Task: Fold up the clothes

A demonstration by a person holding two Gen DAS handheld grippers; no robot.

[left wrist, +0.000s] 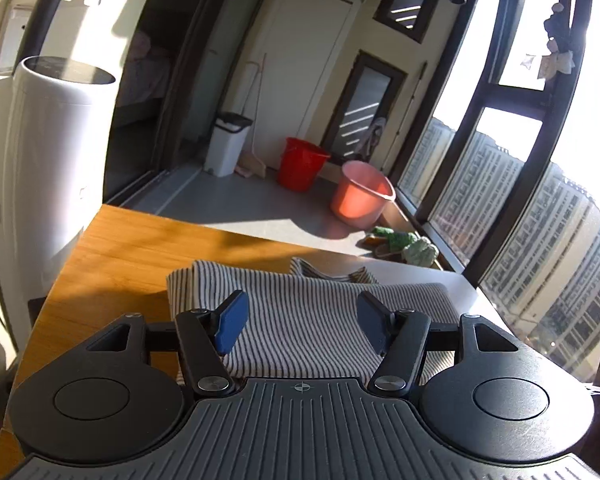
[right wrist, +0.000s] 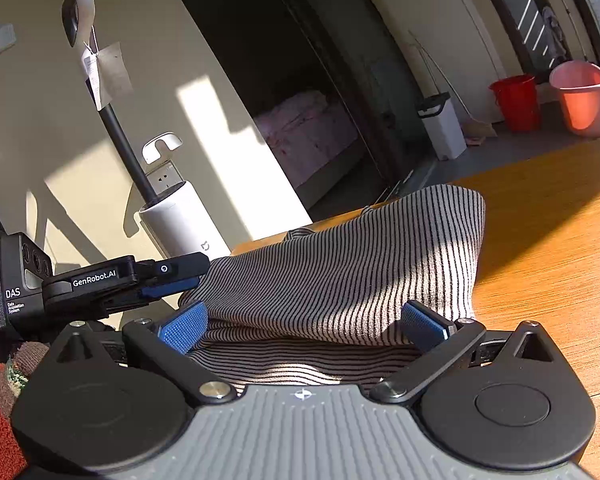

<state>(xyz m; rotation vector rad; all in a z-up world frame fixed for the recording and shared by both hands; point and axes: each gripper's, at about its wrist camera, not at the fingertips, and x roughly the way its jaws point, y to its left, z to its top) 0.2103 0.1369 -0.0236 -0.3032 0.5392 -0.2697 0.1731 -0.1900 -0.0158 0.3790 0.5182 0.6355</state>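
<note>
Folded striped garment [right wrist: 340,280] on table, between right claw's [right wrist: 304,326] spread pads

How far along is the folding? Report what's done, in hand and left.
Done: the black-and-white striped knit garment lies doubled into layers on the wooden table. In hand: nothing; left claw and right claw are both open around it. Left: perhaps one more fold; an edge sticks out behind.

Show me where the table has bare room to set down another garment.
Bare wood lies between the striped garment and the white appliance. The garment's window side is crowded to the table edge.
</note>
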